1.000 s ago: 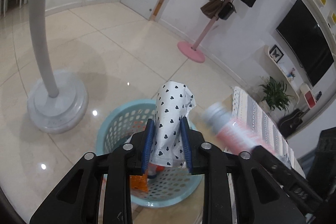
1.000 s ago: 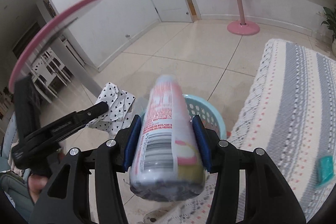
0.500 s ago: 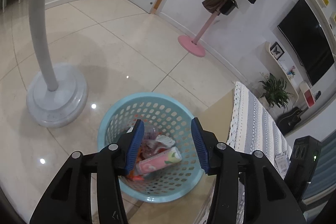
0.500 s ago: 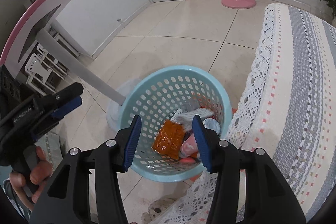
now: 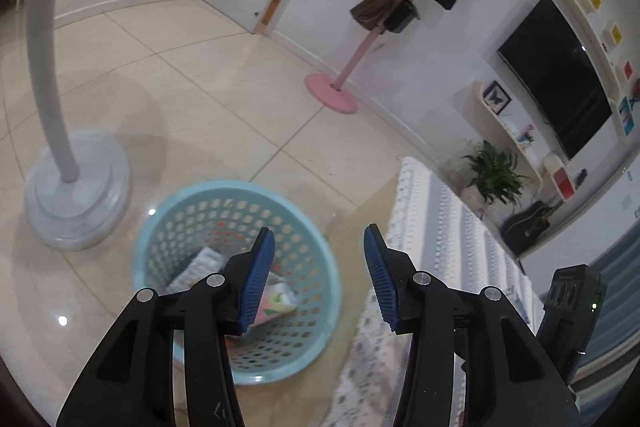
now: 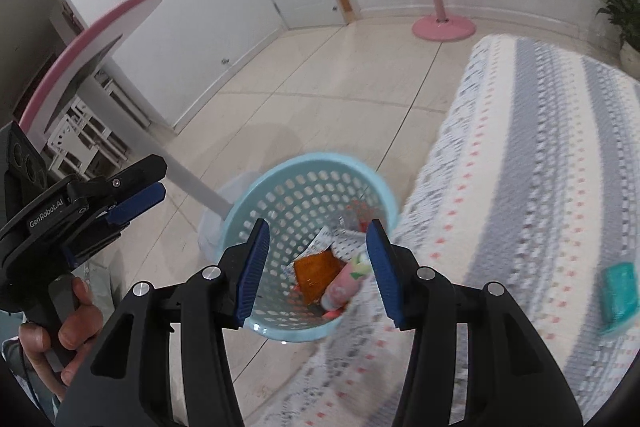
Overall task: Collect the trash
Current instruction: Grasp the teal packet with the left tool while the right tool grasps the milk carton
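Observation:
A light blue perforated basket point(image 5: 188, 203) point(image 6: 280, 187) stands on the tiled floor beside the table edge. It holds trash: a heart-print white bag point(image 5: 204, 263), a pink bottle point(image 6: 344, 285) point(image 5: 276, 301) and an orange wrapper point(image 6: 316, 273). My left gripper point(image 5: 318, 281) is open and empty above the basket's right rim; it also shows in the right wrist view point(image 6: 132, 195), held in a hand. My right gripper point(image 6: 316, 271) is open and empty over the basket. A teal packet point(image 6: 620, 293) lies on the striped tablecloth point(image 6: 520, 187).
A white lamp stand with a round base point(image 5: 76, 187) stands left of the basket. A pink coat rack point(image 5: 332, 93) stands by the far wall near a door. A plant point(image 5: 494, 177) and TV point(image 5: 556, 75) are at the right. The tablecloth's edge point(image 5: 436, 227) hangs beside the basket.
A second ago my left gripper held the heart-print bag and my right the pink bottle. Both opened and the items dropped into the basket. Both grippers have since drifted right, toward the table.

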Available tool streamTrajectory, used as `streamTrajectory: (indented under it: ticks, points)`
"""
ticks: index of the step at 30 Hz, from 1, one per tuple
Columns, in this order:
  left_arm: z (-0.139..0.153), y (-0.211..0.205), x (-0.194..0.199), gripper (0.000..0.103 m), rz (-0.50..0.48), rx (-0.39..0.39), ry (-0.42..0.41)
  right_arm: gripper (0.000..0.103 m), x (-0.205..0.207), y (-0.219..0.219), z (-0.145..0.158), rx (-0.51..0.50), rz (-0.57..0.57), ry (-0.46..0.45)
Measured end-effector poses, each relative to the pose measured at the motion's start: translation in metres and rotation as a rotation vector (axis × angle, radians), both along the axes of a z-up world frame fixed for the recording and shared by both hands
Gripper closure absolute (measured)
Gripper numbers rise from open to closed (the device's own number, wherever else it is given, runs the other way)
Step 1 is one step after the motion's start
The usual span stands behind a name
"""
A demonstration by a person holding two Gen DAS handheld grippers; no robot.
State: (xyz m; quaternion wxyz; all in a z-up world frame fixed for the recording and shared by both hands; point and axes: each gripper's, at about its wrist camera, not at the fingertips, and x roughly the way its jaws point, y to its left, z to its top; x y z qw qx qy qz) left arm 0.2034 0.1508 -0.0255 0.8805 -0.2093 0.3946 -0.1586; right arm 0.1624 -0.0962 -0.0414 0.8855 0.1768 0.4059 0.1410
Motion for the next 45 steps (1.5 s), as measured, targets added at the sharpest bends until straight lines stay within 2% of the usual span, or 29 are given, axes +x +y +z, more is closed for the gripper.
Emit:
streamTrajectory:
  ticks: [10, 12, 18, 21, 24, 27, 29, 32, 35, 40, 43, 45]
  points:
    - [0.005, -0.077, -0.005, 0.057, -0.123, -0.018, -0.010, 0.056, -0.036, -0.076, 0.029, -0.161, -0.134, -0.120]
    - [0.005, -0.096, -0.007, 0.053, -0.170, -0.038, -0.012, 0.056, -0.044, -0.097, 0.031, -0.192, -0.160, -0.126]
    - [-0.001, -0.160, -0.016, 0.049, -0.277, -0.026, -0.016, 0.056, -0.070, -0.177, 0.024, -0.222, -0.284, -0.093]
    - [-0.009, -0.202, -0.025, 0.045, -0.346, 0.013, -0.011, 0.056, -0.083, -0.218, 0.020, -0.245, -0.352, -0.077]
    - [-0.022, -0.240, -0.036, 0.042, -0.410, 0.086, -0.008, 0.056, -0.094, -0.257, 0.013, -0.279, -0.418, -0.063]
    - [-0.039, -0.281, -0.048, 0.039, -0.462, 0.197, -0.014, 0.056, -0.102, -0.290, 0.006, -0.341, -0.478, -0.057]
    - [-0.051, -0.305, -0.054, 0.039, -0.491, 0.264, -0.009, 0.056, -0.105, -0.304, 0.002, -0.363, -0.493, -0.056]
    - [-0.068, -0.328, -0.054, 0.038, -0.507, 0.313, 0.017, 0.056, -0.109, -0.331, -0.009, -0.374, -0.495, -0.034]
    - [-0.086, -0.341, -0.053, 0.038, -0.492, 0.318, 0.054, 0.056, -0.105, -0.344, -0.018, -0.391, -0.492, -0.004]
    - [-0.101, -0.348, -0.049, 0.038, -0.481, 0.291, 0.111, 0.056, -0.100, -0.363, -0.035, -0.352, -0.461, 0.050]
    - [-0.104, -0.356, -0.052, 0.039, -0.482, 0.341, 0.105, 0.056, -0.097, -0.366, -0.039, -0.307, -0.436, 0.061]
    - [-0.105, -0.363, -0.057, 0.043, -0.485, 0.421, 0.076, 0.054, -0.096, -0.366, -0.041, -0.297, -0.416, 0.069]
